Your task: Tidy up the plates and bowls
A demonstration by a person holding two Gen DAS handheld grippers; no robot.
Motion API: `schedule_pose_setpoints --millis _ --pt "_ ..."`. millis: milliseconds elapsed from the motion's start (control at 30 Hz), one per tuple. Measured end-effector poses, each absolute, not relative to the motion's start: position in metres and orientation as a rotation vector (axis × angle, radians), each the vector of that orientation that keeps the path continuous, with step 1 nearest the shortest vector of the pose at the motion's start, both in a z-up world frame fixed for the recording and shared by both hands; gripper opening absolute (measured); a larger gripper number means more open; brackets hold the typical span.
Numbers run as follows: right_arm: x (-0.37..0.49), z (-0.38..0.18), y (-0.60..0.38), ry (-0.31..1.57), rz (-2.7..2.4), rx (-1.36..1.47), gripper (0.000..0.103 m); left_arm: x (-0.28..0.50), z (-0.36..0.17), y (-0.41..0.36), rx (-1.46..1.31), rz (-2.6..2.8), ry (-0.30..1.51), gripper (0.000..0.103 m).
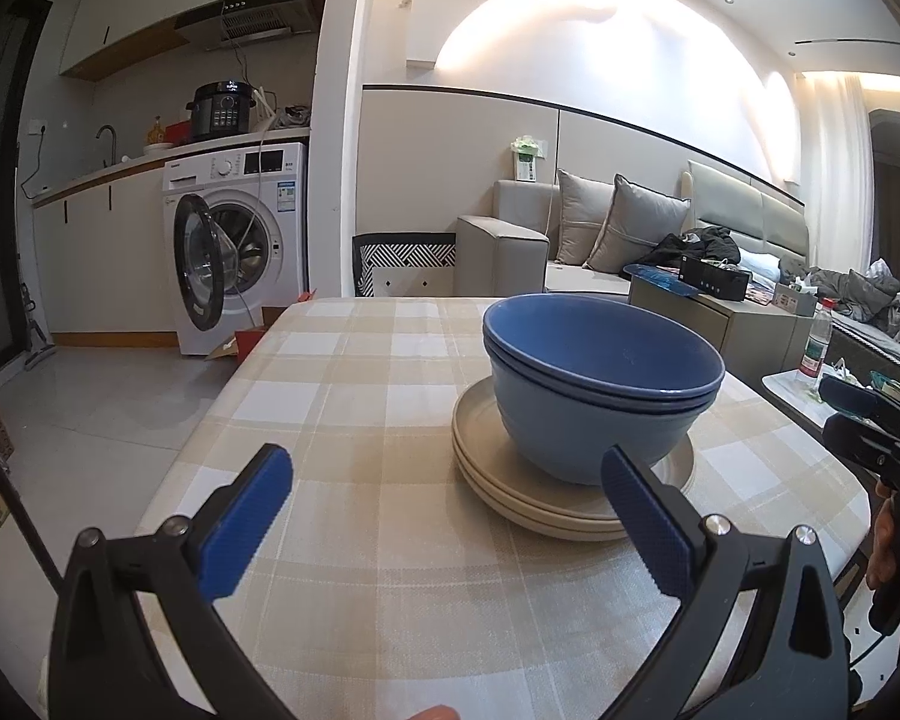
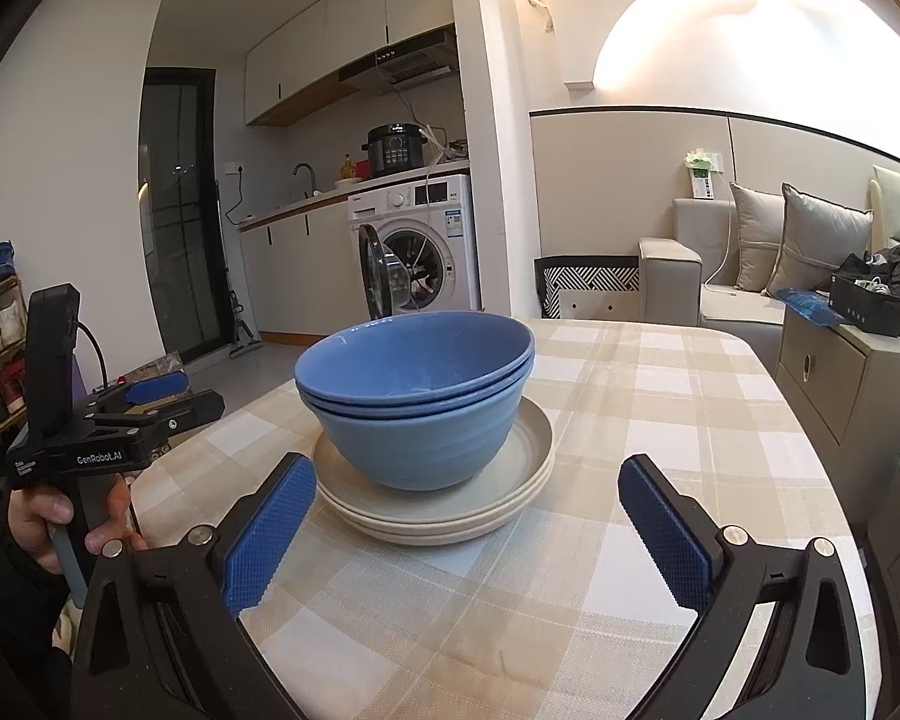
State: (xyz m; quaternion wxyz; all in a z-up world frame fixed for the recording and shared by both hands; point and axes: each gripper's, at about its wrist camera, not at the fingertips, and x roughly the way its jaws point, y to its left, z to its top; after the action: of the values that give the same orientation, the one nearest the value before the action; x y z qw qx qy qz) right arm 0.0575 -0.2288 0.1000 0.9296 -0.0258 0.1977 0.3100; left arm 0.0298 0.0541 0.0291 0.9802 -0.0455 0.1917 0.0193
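Two nested blue bowls [image 1: 600, 384] sit on a stack of beige plates [image 1: 498, 480] on the checked table. They also show in the right wrist view, the bowls [image 2: 420, 402] on the plates [image 2: 528, 462]. My left gripper [image 1: 447, 474] is open and empty, just short of the stack, its right fingertip [image 1: 624, 474] near the plates' rim. My right gripper [image 2: 468, 480] is open and empty, in front of the stack. The left gripper also shows in the right wrist view [image 2: 150, 396], held at the table's left edge.
The checked tablecloth [image 1: 354, 396] covers the table. A washing machine [image 1: 240, 240] with its door open stands behind to the left. A sofa [image 1: 570, 240] and a low cabinet [image 1: 720, 312] stand to the right. A water bottle [image 1: 815, 348] stands on a side table.
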Motion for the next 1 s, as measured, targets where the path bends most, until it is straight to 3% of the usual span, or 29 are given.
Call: schedule_pose_setpoints --millis 1000 --pt "0.016 0.100 -0.226 0.374 0.670 -0.109 0.103 -0.004 0.036 0.045 -0.075 0.088 0.359 0.103"
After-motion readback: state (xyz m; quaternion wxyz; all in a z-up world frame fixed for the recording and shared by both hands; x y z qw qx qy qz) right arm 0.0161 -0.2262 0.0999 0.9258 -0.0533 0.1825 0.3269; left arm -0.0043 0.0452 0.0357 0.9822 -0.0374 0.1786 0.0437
